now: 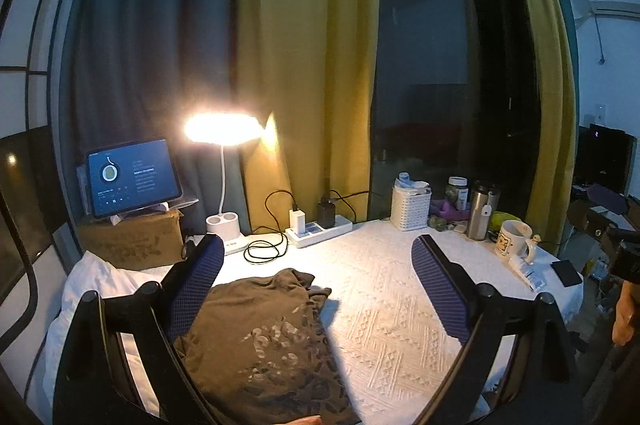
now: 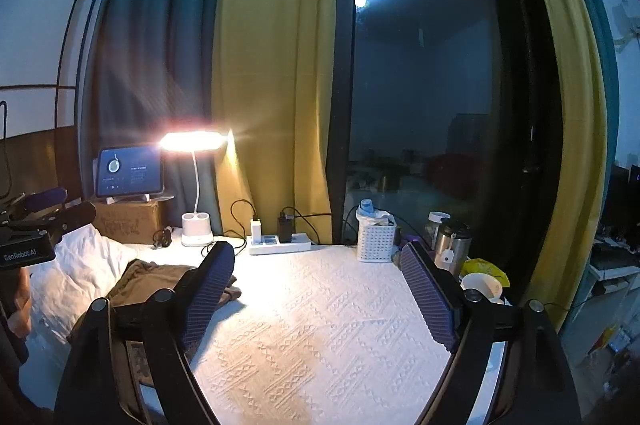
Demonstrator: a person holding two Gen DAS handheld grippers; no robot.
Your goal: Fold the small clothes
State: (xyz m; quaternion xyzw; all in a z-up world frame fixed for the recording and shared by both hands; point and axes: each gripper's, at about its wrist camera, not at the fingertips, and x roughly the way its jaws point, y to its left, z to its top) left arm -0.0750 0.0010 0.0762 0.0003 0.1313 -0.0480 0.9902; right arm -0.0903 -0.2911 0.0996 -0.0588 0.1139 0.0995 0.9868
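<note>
White textured woven tablecloth [image 1: 384, 305] covers table under lit desk lamp [image 1: 222, 129]. Brown crumpled printed garment [image 1: 264, 337] lies on cloth's left part, long axis running from near edge toward back, far end bunched and pointing at lamp, white crumpled bedding [image 2: 80, 269] just beside it on left. Left gripper [image 1: 320, 289] hangs above garment, fingers wide apart, holding nothing. Right gripper [image 2: 320, 289] over bare cloth to garment's right, fingers spread, empty. White power strip [image 1: 320, 229], white lattice basket [image 1: 410, 211], white mug [image 1: 514, 239] along back.
</note>
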